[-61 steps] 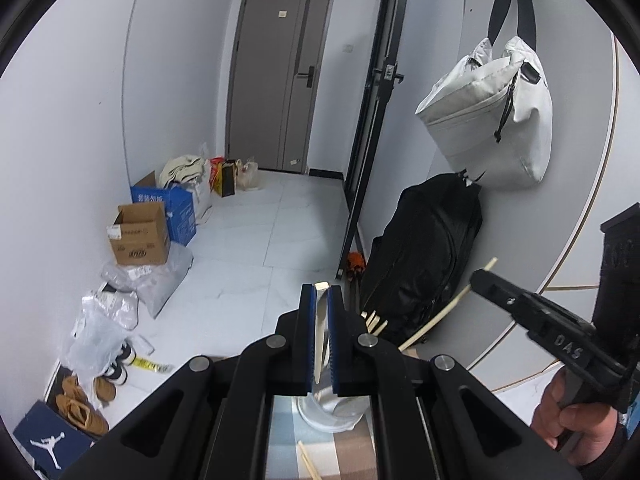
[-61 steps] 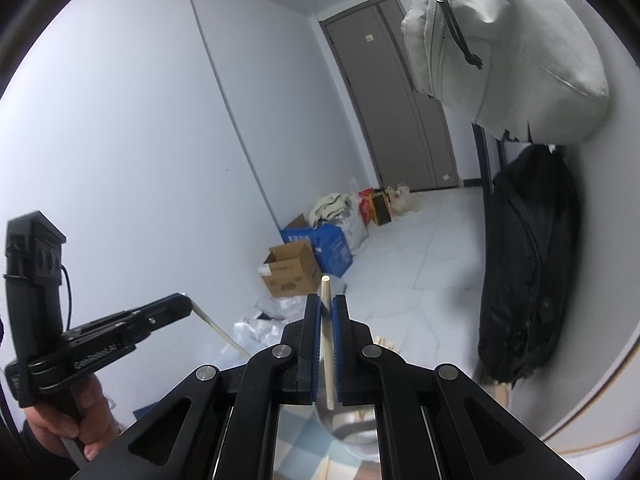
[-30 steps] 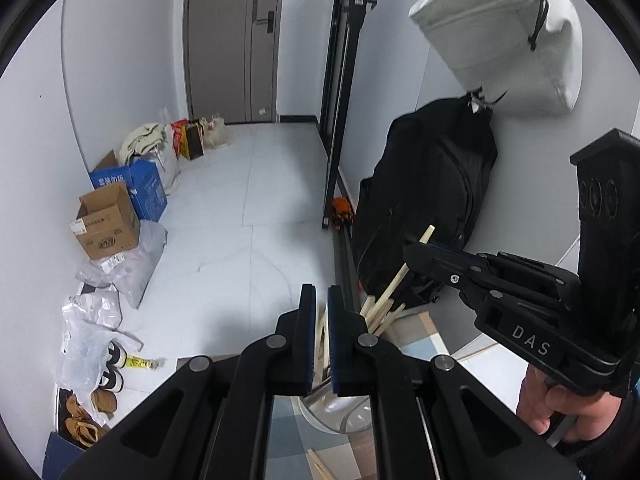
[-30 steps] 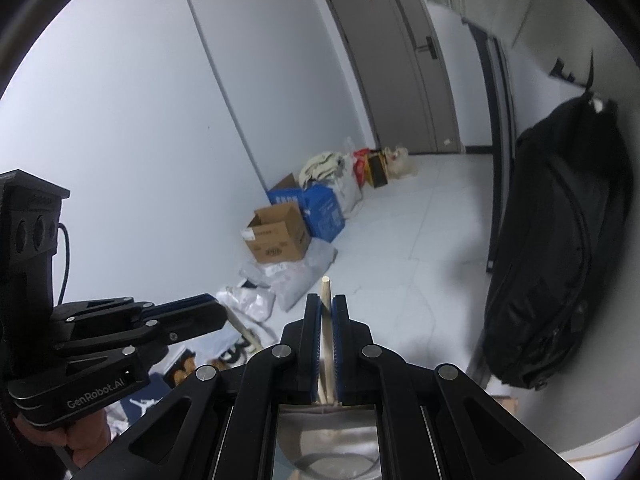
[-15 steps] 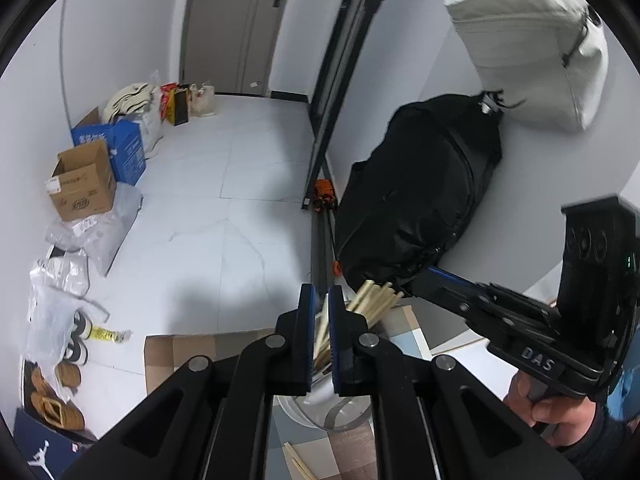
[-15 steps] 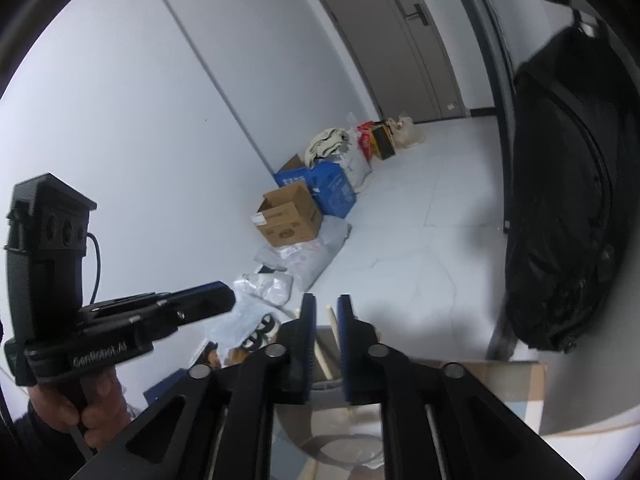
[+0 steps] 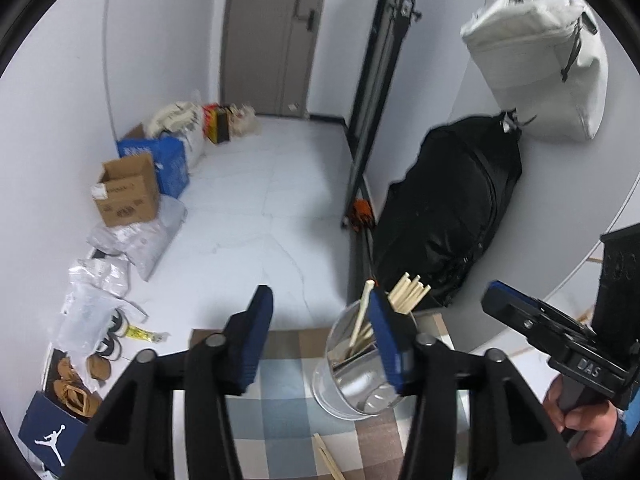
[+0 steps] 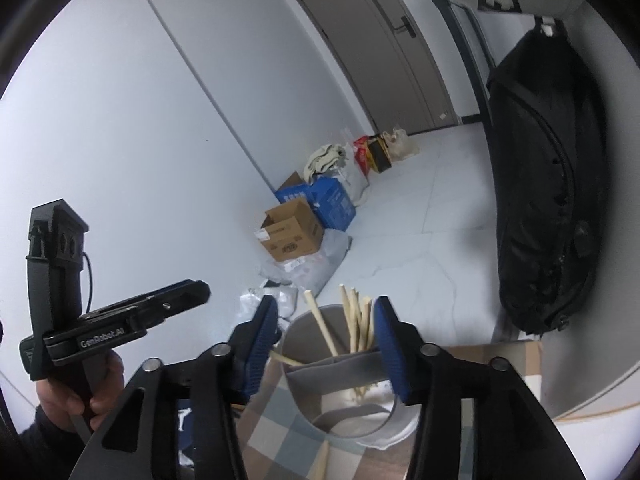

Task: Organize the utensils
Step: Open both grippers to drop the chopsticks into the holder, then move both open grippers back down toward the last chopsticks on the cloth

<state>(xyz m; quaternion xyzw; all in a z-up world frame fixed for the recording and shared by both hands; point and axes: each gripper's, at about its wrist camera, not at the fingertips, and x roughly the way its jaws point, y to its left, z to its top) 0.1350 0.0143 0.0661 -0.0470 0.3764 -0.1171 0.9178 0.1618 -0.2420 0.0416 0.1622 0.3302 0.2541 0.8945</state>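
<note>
Left gripper (image 7: 320, 330): blue-padded jaws spread and opening, nothing between them; the right-hand pad stands in front of the cup rim.
Right gripper (image 8: 326, 338): jaws spread and opening; the chopstick tops show in the gap, and neither pad presses on them.
Loose chopstick (image 7: 328, 456): pale wood, lying flat on the cloth at the near edge, in front of the cup.
Cloth (image 7: 280, 412): checked blue, grey and brown, covering the table top under the cup.
Cup (image 7: 344, 384): shiny metal cylinder, open top, upright on the cloth near the far edge of the table.
Chopsticks (image 7: 408, 294): a bundle of pale wooden sticks standing in the cup, leaning and fanned out, square ends well above the rim; one stick (image 8: 322, 330) leans apart from the rest.
Table edge: far edge just beyond the cup; a flat piece of cardboard (image 8: 492, 354) shows there.
Hands: one hand (image 8: 80, 392) grips the left tool's handle, another hand (image 7: 580, 416) the right tool's.
Open room: white tiled floor (image 7: 256, 208) beyond the table, bare down the middle.
Floor clutter: plastic bags, shoes, a brown box (image 7: 126, 196) and a blue box along the left wall.
Right side: black bag (image 7: 448, 208) against the wall, near the cup; white bag (image 7: 540, 60) hanging above it.
Far end: grey door (image 7: 272, 36), closed.
</note>
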